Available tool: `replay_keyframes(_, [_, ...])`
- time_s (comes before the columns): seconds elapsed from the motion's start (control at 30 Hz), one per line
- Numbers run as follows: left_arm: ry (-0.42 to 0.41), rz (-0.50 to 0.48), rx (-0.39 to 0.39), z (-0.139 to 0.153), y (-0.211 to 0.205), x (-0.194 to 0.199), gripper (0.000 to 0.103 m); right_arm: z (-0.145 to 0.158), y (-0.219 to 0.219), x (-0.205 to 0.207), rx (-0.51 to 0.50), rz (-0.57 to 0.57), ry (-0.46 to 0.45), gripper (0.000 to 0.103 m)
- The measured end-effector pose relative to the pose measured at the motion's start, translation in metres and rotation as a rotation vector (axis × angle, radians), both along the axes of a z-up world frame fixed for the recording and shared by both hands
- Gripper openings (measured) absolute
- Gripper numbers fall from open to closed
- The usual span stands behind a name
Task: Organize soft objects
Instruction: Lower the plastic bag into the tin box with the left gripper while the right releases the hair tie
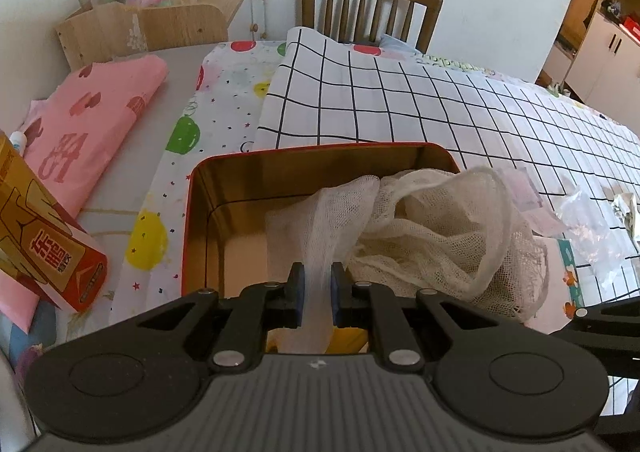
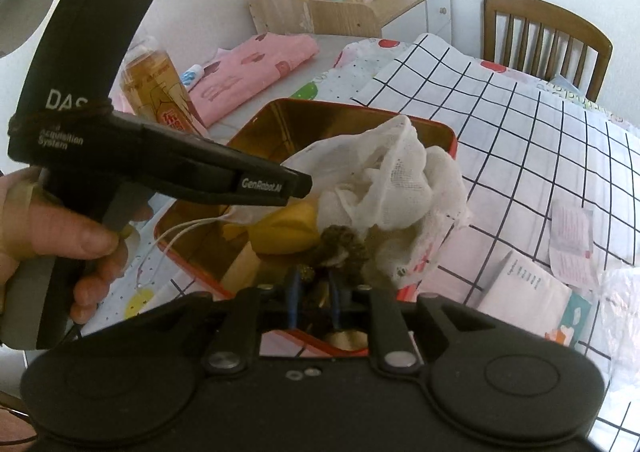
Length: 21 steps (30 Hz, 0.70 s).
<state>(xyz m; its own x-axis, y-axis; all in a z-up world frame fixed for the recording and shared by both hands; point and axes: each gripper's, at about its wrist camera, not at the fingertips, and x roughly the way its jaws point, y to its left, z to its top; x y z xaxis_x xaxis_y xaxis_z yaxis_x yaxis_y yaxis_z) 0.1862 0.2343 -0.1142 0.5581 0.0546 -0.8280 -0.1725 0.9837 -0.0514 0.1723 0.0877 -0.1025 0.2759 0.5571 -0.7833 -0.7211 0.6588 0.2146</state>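
Our left gripper [image 1: 318, 288] pinches the white see-through mesh bag [image 1: 436, 236] over the red tin box [image 1: 200, 187]. Our right gripper [image 2: 314, 294] squeezes a brown fuzzy thing [image 2: 340, 246]. Nothing is fully packed yet.

Both cameras look forward and downward from close range. The left wrist view looks straight across the red tin [image 1: 200, 211] toward the chair [image 1: 372, 3]. The right wrist view looks from the right side. Both share the tin [image 2: 448, 139], the white gauze [image 1: 432, 228] [image 2: 384, 179] and the checked cloth [image 1: 400, 99] [image 2: 540, 139].
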Motion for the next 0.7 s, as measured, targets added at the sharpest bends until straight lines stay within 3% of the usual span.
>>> replay_keyframes(0.47, [-0.013, 0.009, 0.021, 0.012, -0.007, -0.012, 0.021, 0.015, -0.013, -0.001, 0.035, -0.024, -0.027, 0.027])
replay_keyframes(0.6, [-0.025, 0.015, 0.025, 0.017, -0.008, -0.019, 0.035, 0.022, -0.020, -0.003, 0.053, -0.031, -0.036, 0.029])
replay_keyframes(0.7, [-0.037, 0.023, 0.034, 0.021, -0.008, -0.024, 0.057, 0.028, -0.025, -0.006, 0.063, -0.029, -0.045, 0.030])
